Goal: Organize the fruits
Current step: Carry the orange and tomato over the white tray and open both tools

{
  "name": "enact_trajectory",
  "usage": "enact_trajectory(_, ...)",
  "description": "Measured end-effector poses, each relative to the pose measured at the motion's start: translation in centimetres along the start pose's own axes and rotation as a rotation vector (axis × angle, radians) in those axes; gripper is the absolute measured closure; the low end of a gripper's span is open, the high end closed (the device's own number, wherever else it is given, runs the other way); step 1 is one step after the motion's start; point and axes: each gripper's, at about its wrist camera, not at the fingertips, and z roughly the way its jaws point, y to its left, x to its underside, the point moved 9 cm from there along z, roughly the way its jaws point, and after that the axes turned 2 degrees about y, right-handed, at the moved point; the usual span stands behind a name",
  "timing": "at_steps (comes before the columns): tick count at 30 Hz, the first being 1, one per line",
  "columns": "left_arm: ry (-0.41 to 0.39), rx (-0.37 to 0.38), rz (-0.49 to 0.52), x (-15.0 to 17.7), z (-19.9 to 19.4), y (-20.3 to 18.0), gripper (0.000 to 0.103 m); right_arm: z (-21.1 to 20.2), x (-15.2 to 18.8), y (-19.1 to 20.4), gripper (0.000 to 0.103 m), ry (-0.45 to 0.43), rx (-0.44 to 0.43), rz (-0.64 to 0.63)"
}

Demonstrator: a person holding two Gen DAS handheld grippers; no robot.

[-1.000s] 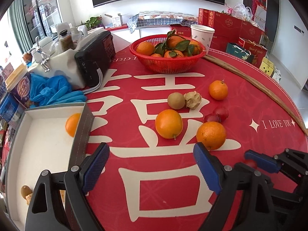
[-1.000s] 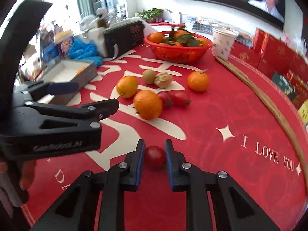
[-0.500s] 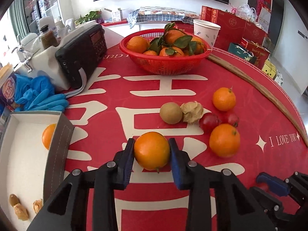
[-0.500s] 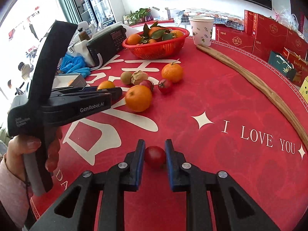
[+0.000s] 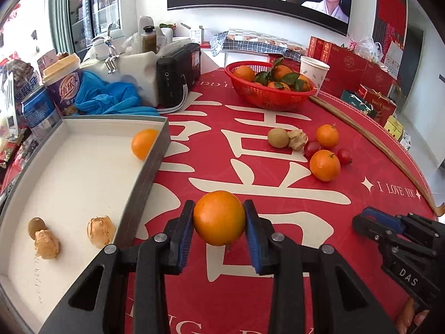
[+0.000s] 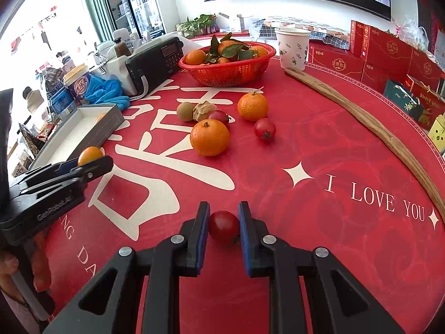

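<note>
Orange fruit [image 5: 219, 217], one, round, pinched between the blue pads of the left gripper [image 5: 219, 229] at lower centre of the left wrist view, just right of the grey-walled white box [image 5: 144, 178] — that box holds another orange [image 5: 143, 143] and small tan and brown pieces. Small red tomato [image 6: 224, 226], one, squeezed between the closed-down pads of the right gripper [image 6: 223, 232] at lower centre of the right wrist view, over the red tablecloth [image 6: 333, 144]. Loose on the cloth at mid frame: two oranges, a kiwi [image 6: 185, 111], two more tomatoes — with a red basket [image 6: 228, 69] of leafy oranges and a paper cup [image 6: 292, 48] behind.
</note>
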Motion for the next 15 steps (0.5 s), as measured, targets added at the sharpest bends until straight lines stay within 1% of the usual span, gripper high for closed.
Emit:
enact_trajectory(3, -0.044, -0.032, -0.013, -0.3, -1.0, 0.9, 0.065, 0.1, -0.1, 0.1, 0.081, -0.001, -0.016, 0.013)
enact_trajectory(5, -0.066, -0.038, -0.036, -0.5, -1.7, 1.6, 0.065, 0.1, -0.1, 0.3, 0.081, -0.002, -0.036, 0.023)
enact_trajectory(10, -0.122, -0.075, -0.079, -1.2, -3.3, 3.4, 0.065, -0.6, -0.4, 0.7, 0.081, -0.037, -0.069, 0.024)
enact_trajectory(15, -0.161, -0.097, -0.124, -1.6, -4.6, 5.4, 0.065, -0.7, -0.7, 0.9, 0.081, -0.047, -0.091, 0.036)
